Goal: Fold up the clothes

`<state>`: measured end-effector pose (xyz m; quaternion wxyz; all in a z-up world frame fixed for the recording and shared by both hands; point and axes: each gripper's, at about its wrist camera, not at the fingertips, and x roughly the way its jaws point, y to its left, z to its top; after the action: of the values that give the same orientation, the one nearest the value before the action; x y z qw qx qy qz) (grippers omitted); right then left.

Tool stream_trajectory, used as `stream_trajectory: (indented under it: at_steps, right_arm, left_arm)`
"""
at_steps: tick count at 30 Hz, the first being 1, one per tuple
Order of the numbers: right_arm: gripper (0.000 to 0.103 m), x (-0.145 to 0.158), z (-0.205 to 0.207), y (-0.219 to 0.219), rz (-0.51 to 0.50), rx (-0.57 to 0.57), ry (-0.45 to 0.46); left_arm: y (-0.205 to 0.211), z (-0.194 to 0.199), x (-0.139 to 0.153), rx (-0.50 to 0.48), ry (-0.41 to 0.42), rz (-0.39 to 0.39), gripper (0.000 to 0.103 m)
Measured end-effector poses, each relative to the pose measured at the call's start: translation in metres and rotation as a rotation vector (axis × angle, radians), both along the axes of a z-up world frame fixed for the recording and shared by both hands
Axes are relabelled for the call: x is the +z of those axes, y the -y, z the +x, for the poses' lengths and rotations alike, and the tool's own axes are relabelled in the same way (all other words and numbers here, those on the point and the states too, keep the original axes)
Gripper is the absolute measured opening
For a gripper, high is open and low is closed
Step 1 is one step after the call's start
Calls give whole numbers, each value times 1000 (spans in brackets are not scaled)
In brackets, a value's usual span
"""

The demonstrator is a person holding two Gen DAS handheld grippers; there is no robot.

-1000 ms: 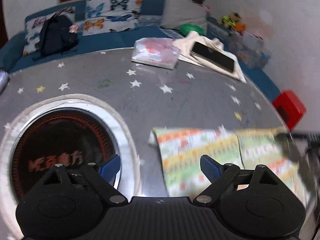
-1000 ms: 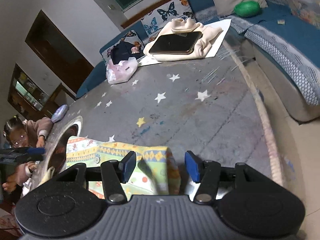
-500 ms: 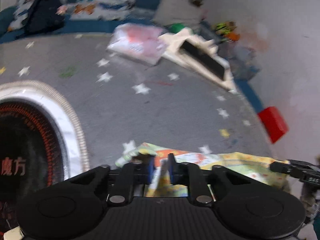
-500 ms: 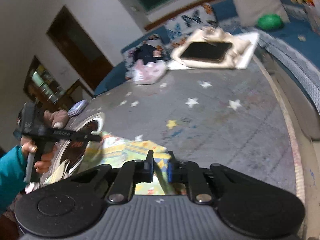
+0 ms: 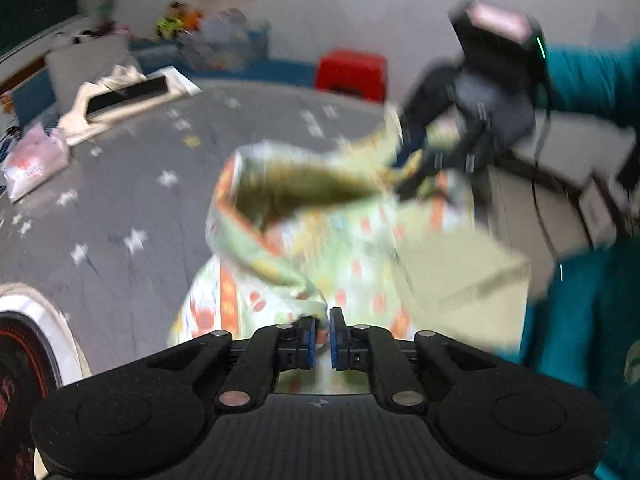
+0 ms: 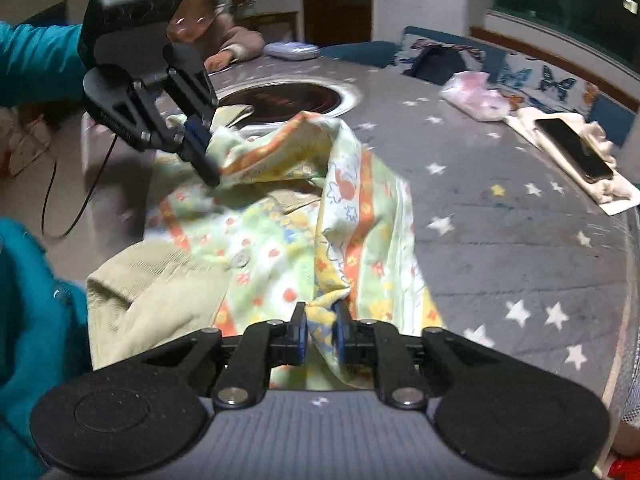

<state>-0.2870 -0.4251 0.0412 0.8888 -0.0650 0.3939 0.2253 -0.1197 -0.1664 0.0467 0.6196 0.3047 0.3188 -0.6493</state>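
at the bottom centre of the right wrist view, the right gripper (image 6: 320, 330) has its jaws clenched on a fold of the patterned garment (image 6: 288, 232). the cloth spreads through mid-frame, lifted off the grey starred counter (image 6: 500, 216). upper left, the left gripper (image 6: 200, 148) pinches another edge. a phone (image 6: 572, 150) lies at far right.

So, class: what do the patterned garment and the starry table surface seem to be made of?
Patterned garment: thin woven fabric, probably cotton, matte; it drapes and creases softly where the left claw and right claw pinch it. Table surface: grey, smooth, slightly glossy; possibly a printed vinyl cover, but unclear.
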Motion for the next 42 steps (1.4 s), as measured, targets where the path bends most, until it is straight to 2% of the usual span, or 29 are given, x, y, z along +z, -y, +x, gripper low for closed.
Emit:
stream_trajectory:
  at_steps: [4,6,7,9,11,14,18,19,20,22,23,24,26,30,34,37,38,39,41,42]
  right_arm:
    - [36,13,-3,17,110,-68,-10]
    - [38,19,-5,25,165,-102,-15]
    - [40,23,-5,29,193,-119,-18]
    - [47,28,-4,40,234,-175,-10]
    - [49,26,5,50,231,-260,-2]
    - [49,8,28,58,227,-321,-66]
    - [45,-10,46,49,168,-315,-127]
    - [43,-11,45,44,150,-302,-125]
    - [36,-11,44,41,133,-291,-120]
    - [26,-8,42,36,95,-272,-109]
    - [20,-6,42,33,74,-266,-100]
    - [15,-4,42,30,53,-259,-90]
    - [9,2,43,26,8,-246,-69]
    - [7,22,50,11,-166,-207,43]
    - [7,41,67,1,-395,-212,216]
    - [7,50,88,-1,-549,-291,387]
    - [12,49,95,0,-584,-318,419]
    - [21,46,101,2,-606,-348,440]
    - [31,40,111,8,-560,-381,399]
    - [35,36,114,11,-525,-389,370]
  left_arm:
    - [-24,4,10,23,-43,-27,15]
    - [-37,10,20,55,-56,-63,24]
    - [-43,12,25,83,-47,-81,28]
    - [-50,21,33,148,-31,-114,45]
    - [-49,35,37,233,-56,-145,46]
    - [-45,56,37,358,-113,-164,49]
    - [-24,60,18,411,-138,-76,47]
    - [-19,57,13,401,-135,-54,47]
    - [-16,54,8,391,-131,-35,47]
    - [-9,49,1,369,-116,-8,36]
    - [-7,46,-1,357,-104,0,26]
    - [-4,43,-3,345,-92,8,23]
    - [-5,36,3,305,-21,-5,17]
    - [-7,33,25,278,125,-42,14]
    - [10,47,44,295,333,-72,12]
    - [28,62,50,381,493,-121,12]
    - [34,67,49,427,552,-149,14]
    - [38,71,45,459,607,-171,19]
    - [47,79,32,523,683,-170,29]
    - [49,84,26,545,673,-154,37]
